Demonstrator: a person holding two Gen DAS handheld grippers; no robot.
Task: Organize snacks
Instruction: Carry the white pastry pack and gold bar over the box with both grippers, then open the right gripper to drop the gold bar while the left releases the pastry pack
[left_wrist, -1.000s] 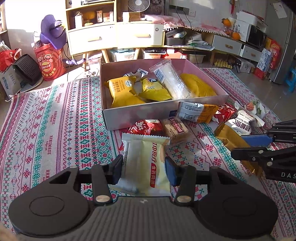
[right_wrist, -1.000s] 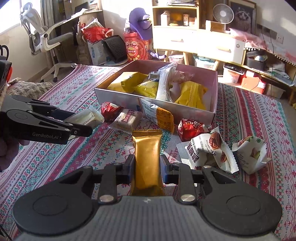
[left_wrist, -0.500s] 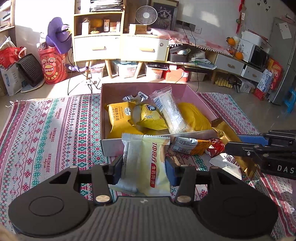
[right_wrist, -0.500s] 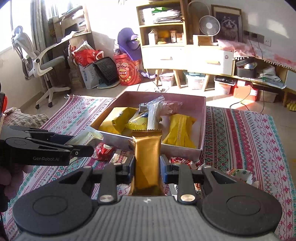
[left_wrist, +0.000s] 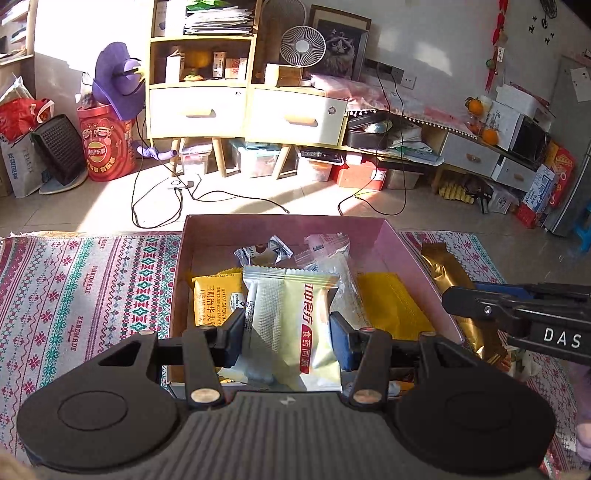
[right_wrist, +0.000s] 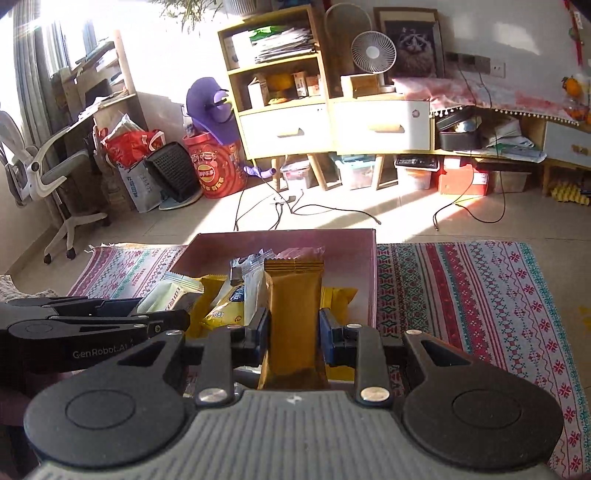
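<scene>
left gripper (left_wrist: 286, 326): clamped on pale green snack packet (left_wrist: 291, 325), held above pink box (left_wrist: 402, 243) | right gripper (right_wrist: 293, 328): clamped on gold snack bar (right_wrist: 293, 317), upright over box's near edge | box: on patterned rug (left_wrist: 85, 295), holds yellow packets (left_wrist: 216, 301)

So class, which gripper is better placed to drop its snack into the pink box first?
Probably left: its pale green packet hangs over the pink cardboard box; the right's gold foil packet sits outside the wall.
</scene>
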